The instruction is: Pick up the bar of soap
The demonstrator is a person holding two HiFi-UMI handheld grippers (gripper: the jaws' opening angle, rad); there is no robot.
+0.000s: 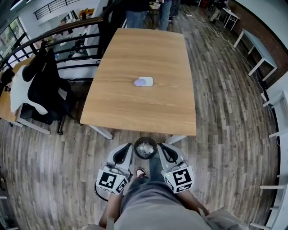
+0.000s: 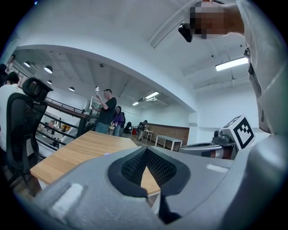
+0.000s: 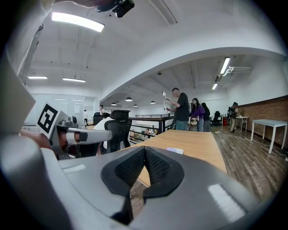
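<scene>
A lilac bar of soap [image 1: 139, 82] lies against a white dish [image 1: 147, 81] near the middle of the wooden table [image 1: 135, 112]. Both grippers hang low, close to the person's body, short of the table's near edge and far from the soap. My left gripper [image 1: 128, 146] is shut with nothing between its jaws, and its own view shows the pads [image 2: 135, 164] meeting. My right gripper [image 1: 160, 146] is likewise shut and empty, pads [image 3: 155, 164] together. In the right gripper view the white dish [image 3: 174, 150] shows small on the tabletop beyond the jaws [image 3: 145, 149].
A round bin [image 1: 145, 148] with crumpled paper stands on the floor between the two grippers, just under the table's front edge. A black office chair [image 1: 42, 90] draped in white sits left of the table by a railing. People [image 1: 136, 13] stand at the far end. White benches [image 1: 256, 49] line the right.
</scene>
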